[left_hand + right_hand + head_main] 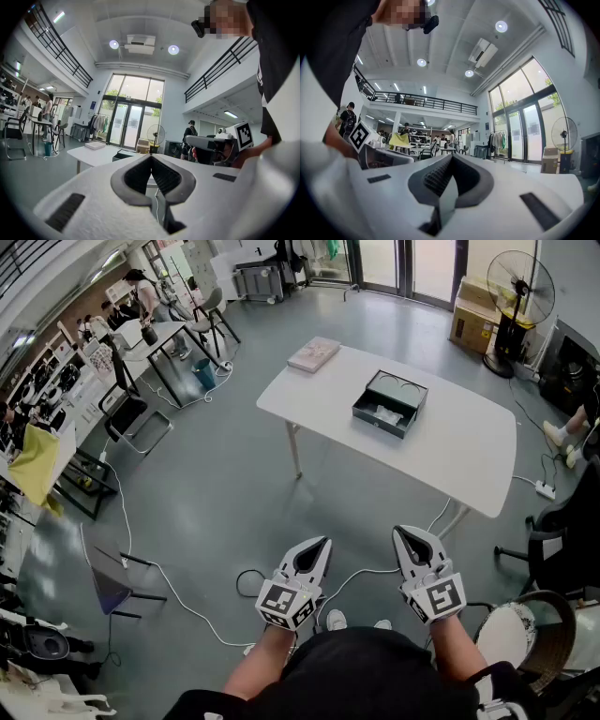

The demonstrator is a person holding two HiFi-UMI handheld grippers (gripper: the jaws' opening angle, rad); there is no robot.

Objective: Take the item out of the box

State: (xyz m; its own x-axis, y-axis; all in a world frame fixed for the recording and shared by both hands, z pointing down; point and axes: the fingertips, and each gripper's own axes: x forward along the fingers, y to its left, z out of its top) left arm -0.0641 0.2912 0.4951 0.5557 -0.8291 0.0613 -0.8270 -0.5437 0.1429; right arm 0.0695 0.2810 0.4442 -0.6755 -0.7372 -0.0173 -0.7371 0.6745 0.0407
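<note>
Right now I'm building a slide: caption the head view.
Shut left gripper and right gripper held short of white table bearing open dark box.

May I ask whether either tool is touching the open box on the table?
No, the left tool and right tool are over the floor, short of the table and box.

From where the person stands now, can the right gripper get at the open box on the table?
Probably not yet. The right gripper, shut, is near the body; floor separates it from the table holding the box. Nothing blocks the way; stepping forward should do.
</note>
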